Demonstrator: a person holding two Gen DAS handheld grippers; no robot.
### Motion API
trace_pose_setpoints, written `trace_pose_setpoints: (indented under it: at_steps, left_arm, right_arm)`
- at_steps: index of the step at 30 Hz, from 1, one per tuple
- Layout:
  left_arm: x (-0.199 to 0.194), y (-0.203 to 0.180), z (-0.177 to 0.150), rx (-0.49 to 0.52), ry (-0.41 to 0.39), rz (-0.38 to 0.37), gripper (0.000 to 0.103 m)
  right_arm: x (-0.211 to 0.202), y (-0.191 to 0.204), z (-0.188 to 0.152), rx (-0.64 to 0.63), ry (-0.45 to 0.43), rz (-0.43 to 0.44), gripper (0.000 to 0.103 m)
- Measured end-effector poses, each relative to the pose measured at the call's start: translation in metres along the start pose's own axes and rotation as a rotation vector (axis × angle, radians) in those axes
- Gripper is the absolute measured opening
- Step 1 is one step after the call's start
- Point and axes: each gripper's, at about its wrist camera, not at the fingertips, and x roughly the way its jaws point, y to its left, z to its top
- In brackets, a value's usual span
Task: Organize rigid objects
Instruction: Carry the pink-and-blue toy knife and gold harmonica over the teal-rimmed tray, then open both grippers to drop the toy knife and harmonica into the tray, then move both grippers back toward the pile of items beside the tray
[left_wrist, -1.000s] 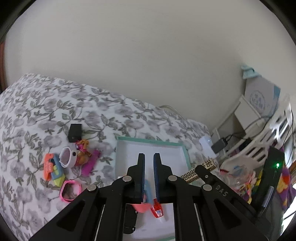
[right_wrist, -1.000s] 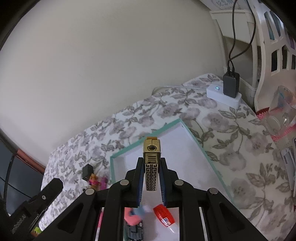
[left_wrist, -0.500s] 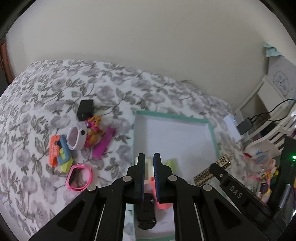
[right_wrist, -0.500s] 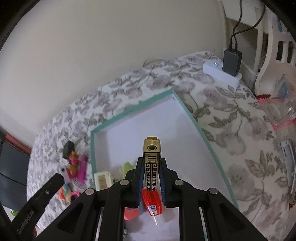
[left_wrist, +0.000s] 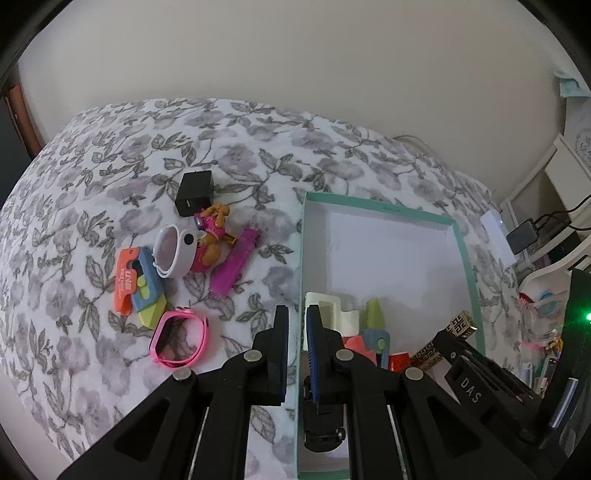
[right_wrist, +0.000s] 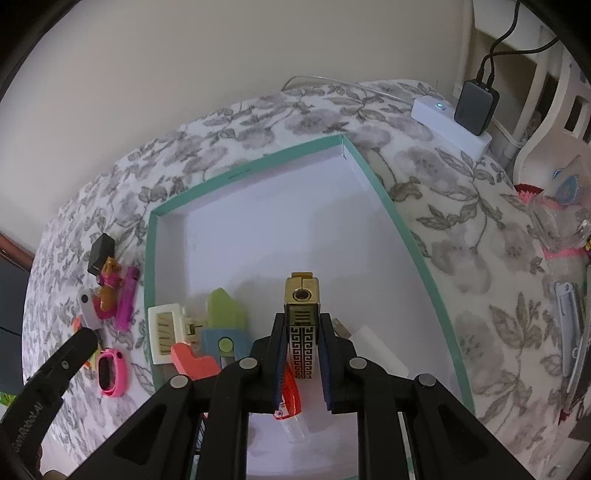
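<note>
My right gripper (right_wrist: 302, 321) is shut on a gold lighter with a black key pattern (right_wrist: 302, 332), held upright over the near part of a white box with a teal rim (right_wrist: 243, 171). In the box lie a cream clip (right_wrist: 166, 332), a green, blue and orange toy (right_wrist: 221, 325) and a red-capped item (right_wrist: 290, 398). My left gripper (left_wrist: 297, 317) is shut and empty above the box's left rim (left_wrist: 300, 258). Left of the box lie a black charger (left_wrist: 194, 192), a toy figure (left_wrist: 212, 236), a white watch (left_wrist: 173, 251), a purple lighter (left_wrist: 234, 266) and a pink band (left_wrist: 179, 338).
Everything rests on a grey flowered bedspread (left_wrist: 110, 155) against a pale wall. A white power strip with a dark adapter (right_wrist: 474, 107) sits past the box's far right corner. Loose clutter, including a clear cup (right_wrist: 557, 221), crowds the right edge.
Both grippers have sunk and tipped downward toward the box, which now looks larger and nearer. The lighter stays gripped in the right gripper; the left stays shut and empty.
</note>
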Motion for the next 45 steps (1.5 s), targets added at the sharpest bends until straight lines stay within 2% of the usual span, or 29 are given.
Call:
trace_pose_setpoints:
  at_steps: [4,6,8,12,14,17,22,25,27,29,31,33,34,37,41,45]
  left_arm:
    - [0.003,0.003,0.0,-0.012,0.014,0.008,0.012]
    - [0.003,0.006,0.0,-0.019,0.017,0.01,0.02]
    - [0.003,0.008,0.0,-0.025,0.018,0.015,0.034]
    - [0.001,0.011,0.001,-0.032,0.017,0.026,0.041]
    - [0.001,0.013,0.001,-0.039,0.018,0.031,0.05]
    - [0.001,0.017,0.002,-0.053,0.017,0.046,0.054]
    - [0.006,0.031,0.002,-0.093,0.036,0.116,0.058]
    - [0.011,0.042,0.001,-0.123,0.059,0.17,0.077]
    - [0.014,0.049,0.0,-0.144,0.07,0.188,0.082]
    - [0.015,0.055,-0.001,-0.168,0.078,0.198,0.083]
    - [0.017,0.061,-0.002,-0.189,0.085,0.205,0.083]
    - [0.019,0.064,-0.003,-0.202,0.089,0.213,0.089]
    - [0.019,0.066,-0.003,-0.208,0.091,0.215,0.096]
    - [0.019,0.071,-0.003,-0.227,0.087,0.228,0.098]
    - [0.018,0.076,-0.003,-0.249,0.079,0.238,0.099]
    - [0.019,0.078,-0.003,-0.262,0.076,0.244,0.101]
  right_arm:
    - [-0.002,0.004,0.0,-0.012,-0.005,-0.004,0.019]
    - [-0.004,0.006,0.001,-0.02,-0.017,-0.009,0.019]
    - [-0.008,0.008,0.002,-0.023,-0.031,-0.013,0.019]
    - [-0.015,0.011,0.004,-0.034,-0.058,-0.03,0.02]
    - [-0.016,0.014,0.004,-0.043,-0.065,-0.025,0.02]
    - [-0.017,0.021,0.002,-0.057,-0.068,-0.008,0.02]
    - [-0.015,0.038,-0.002,-0.107,-0.07,0.007,0.02]
    - [-0.013,0.047,-0.005,-0.128,-0.067,0.032,0.021]
    - [-0.012,0.053,-0.007,-0.138,-0.069,0.041,0.029]
    - [-0.011,0.057,-0.008,-0.147,-0.073,0.046,0.045]
    - [-0.011,0.061,-0.01,-0.16,-0.078,0.05,0.046]
    - [-0.011,0.063,-0.011,-0.163,-0.085,0.052,0.056]
    - [-0.011,0.063,-0.011,-0.163,-0.089,0.056,0.063]
    - [-0.011,0.063,-0.012,-0.159,-0.099,0.064,0.066]
    - [-0.009,0.061,-0.012,-0.144,-0.104,0.076,0.084]
    - [-0.009,0.059,-0.012,-0.13,-0.115,0.078,0.095]
